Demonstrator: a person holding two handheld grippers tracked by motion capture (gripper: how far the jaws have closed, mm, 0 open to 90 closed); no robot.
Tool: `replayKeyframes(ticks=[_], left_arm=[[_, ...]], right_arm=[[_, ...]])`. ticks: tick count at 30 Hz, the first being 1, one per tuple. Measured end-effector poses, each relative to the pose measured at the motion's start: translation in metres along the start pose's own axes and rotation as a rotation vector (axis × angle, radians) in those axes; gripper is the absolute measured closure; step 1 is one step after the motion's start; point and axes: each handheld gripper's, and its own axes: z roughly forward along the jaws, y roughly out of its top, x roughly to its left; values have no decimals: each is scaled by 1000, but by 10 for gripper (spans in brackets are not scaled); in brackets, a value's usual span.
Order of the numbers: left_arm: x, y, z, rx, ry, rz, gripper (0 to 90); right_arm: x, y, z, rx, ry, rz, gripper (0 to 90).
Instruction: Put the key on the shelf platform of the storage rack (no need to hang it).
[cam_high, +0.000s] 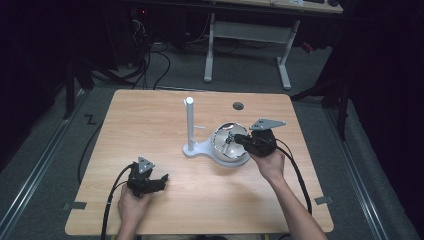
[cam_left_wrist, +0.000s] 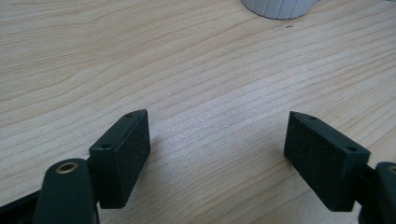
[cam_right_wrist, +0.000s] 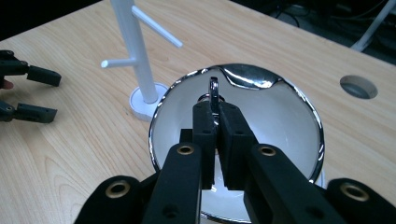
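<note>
Progress looks early: right hand-held gripper (cam_right_wrist: 215, 122) pinches a small metal ring (cam_right_wrist: 214, 91) over the shiny bowl (cam_right_wrist: 299, 100); peg stand (cam_right_wrist: 133, 51) bare; left hand-held gripper (cam_left_wrist: 217, 154) spread on the worktop (cam_left_wrist: 196, 70).

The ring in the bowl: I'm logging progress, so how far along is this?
Done: the right gripper is shut on the small metal ring over the shiny bowl. In hand: that ring, pinched upright. Left, probably: hanging it on the white peg stand, whose pegs are bare. The left gripper rests open on the table.
</note>
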Motion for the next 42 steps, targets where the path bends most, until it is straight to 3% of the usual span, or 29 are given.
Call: replayKeyframes(ticks=[4, 17, 34, 42], left_arm=[[0, 0, 0, 0, 0, 0, 229], [0, 0, 0, 0, 0, 0, 229], [0, 0, 0, 1, 0, 0, 228], [0, 0, 0, 0, 0, 1, 228]], right_arm=[[-5, -2, 6, 25, 2, 27, 865], [-15, -4, 15, 57, -11, 52, 864], [-34, -11, 29, 108, -89, 96, 859], [-37, -13, 33, 126, -97, 103, 854]])
